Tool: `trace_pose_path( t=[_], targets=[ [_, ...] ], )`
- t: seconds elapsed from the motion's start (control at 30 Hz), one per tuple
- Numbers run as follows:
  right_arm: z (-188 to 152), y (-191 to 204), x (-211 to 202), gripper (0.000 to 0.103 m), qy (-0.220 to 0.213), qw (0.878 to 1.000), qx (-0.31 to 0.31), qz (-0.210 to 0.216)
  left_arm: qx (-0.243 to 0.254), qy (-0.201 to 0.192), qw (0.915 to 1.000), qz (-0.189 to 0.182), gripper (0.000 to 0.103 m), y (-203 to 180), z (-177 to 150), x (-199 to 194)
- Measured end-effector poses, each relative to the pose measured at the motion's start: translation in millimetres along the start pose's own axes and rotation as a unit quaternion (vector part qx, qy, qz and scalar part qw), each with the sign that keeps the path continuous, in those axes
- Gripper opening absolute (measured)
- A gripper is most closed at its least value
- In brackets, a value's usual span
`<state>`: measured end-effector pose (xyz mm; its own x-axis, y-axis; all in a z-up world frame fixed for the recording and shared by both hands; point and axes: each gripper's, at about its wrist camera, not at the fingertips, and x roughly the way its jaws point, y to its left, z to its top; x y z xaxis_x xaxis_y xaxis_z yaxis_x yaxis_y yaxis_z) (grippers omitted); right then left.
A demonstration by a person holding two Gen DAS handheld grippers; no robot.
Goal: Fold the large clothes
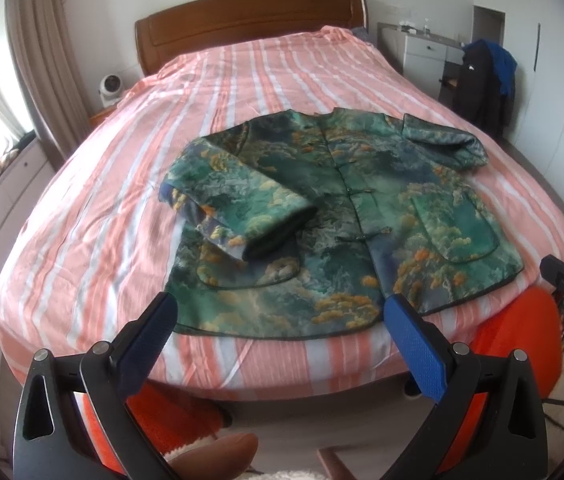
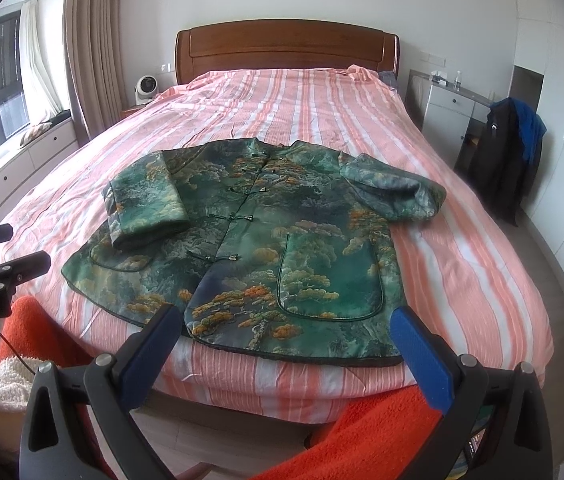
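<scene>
**Jacket laid flat, both grippers wide apart and empty**

While the green patterned jacket [image 1: 345, 216] lies face up at frame centre on the striped bedspread [image 1: 242, 92], the left gripper [image 1: 278, 320] hangs at lower centre, fingers spread wide, gripping nothing. The right gripper [image 2: 285, 332] is likewise spread wide and empty at lower centre of its view. One sleeve [image 2: 146, 200] is folded across the jacket's front, centre left; the other sleeve [image 2: 393, 192] lies bunched at centre right.

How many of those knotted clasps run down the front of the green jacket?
5 show on the green patterned satin jacket: at the collar, then down the front and lowest. None appears hidden.
</scene>
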<state>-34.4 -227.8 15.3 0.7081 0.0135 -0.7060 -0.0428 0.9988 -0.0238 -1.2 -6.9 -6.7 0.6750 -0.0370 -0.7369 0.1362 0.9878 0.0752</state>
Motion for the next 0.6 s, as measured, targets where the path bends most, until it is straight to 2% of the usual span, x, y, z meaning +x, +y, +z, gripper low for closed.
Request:
trace_pose_path(
  t=[0.6],
  targets=[
    [1.4,-3.9,0.3,0.103,-0.006,1.0,0.006,-0.007,0.0,-0.001,1.0,0.0,0.103,0.6,-1.8,1.1]
  ],
)
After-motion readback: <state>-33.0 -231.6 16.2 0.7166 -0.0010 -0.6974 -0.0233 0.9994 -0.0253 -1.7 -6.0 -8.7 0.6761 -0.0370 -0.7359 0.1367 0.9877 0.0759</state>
